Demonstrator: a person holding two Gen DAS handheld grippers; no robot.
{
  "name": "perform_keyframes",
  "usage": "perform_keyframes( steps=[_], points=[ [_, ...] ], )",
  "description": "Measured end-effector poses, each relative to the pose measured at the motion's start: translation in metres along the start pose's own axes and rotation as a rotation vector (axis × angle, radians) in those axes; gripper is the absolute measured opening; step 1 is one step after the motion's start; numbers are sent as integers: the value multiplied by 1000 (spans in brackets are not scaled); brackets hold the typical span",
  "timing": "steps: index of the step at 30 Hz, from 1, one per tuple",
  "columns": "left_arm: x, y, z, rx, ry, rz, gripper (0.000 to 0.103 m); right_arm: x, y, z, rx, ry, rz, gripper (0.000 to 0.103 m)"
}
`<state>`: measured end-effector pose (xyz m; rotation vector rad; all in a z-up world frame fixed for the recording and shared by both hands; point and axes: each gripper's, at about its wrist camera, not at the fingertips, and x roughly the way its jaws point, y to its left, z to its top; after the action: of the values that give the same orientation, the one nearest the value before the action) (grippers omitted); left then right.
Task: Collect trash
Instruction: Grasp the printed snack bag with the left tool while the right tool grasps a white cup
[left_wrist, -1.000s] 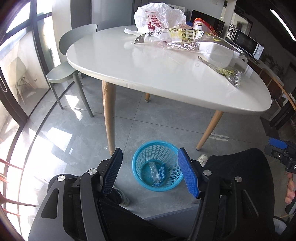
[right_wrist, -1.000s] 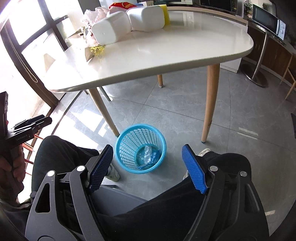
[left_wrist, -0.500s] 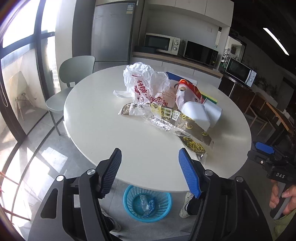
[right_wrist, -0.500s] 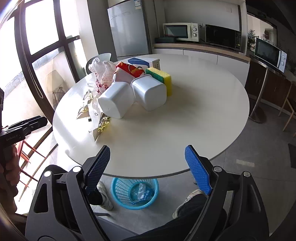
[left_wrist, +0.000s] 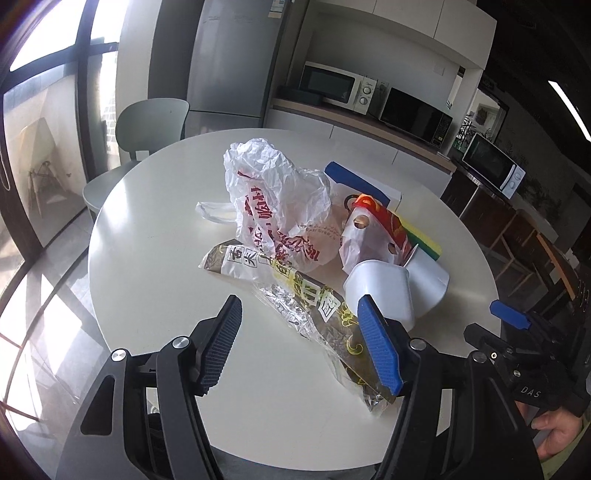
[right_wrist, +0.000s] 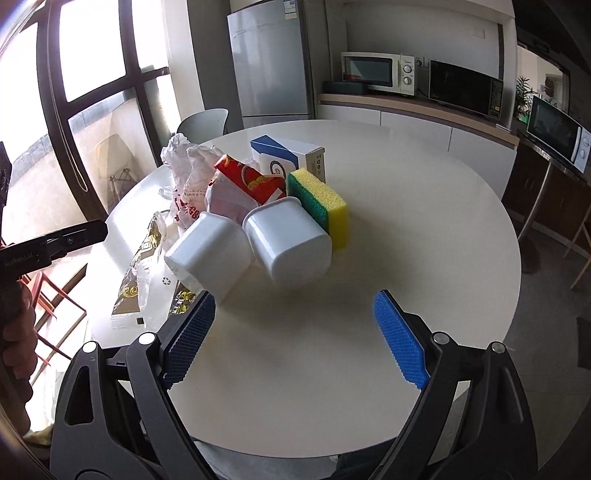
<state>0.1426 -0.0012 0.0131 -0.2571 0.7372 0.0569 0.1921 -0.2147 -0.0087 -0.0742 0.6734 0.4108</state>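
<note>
Kitchen counters with microwaves (left_wrist: 334, 86) and a tall fridge (right_wrist: 271, 59) back a round white table (left_wrist: 155, 258) that carries a heap of trash. From the left wrist view, going left to right: a crumpled white plastic bag with red print (left_wrist: 275, 199) sits farthest left in the heap, a long brown-and-clear snack wrapper (left_wrist: 295, 295) runs from it down toward the near edge, and two white tubs (left_wrist: 384, 291) lie tipped on their sides beside a red-and-white carton (left_wrist: 373, 229).

The left gripper (left_wrist: 301, 343) hovers above the near part of the table with its fingers apart and nothing between them; the wrapper lies on the table below, passing behind its right finger (left_wrist: 378, 350), though how far above it the finger hangs is hard to judge.

In the right wrist view, the wrapper (right_wrist: 142, 273) is far left, then the two tubs (right_wrist: 251, 247), then a yellow-and-green sponge (right_wrist: 325, 203) leaning against them, with a blue-and-white box (right_wrist: 288, 155) behind. The right gripper (right_wrist: 295, 332) has its jaws opening, wide apart over bare tabletop, nothing between them; the tubs lie just beyond its left finger (right_wrist: 190, 332).
</note>
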Motion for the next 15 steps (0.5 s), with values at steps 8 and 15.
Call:
perform_keyframes(
  steps=[8,15],
  points=[
    [30,0,15,-33,62,27,66,32,-6,19,-64,49,28,84],
    [52,10,11,-61,128,45,66,57,-9,27,-105,101,73,84]
  ],
)
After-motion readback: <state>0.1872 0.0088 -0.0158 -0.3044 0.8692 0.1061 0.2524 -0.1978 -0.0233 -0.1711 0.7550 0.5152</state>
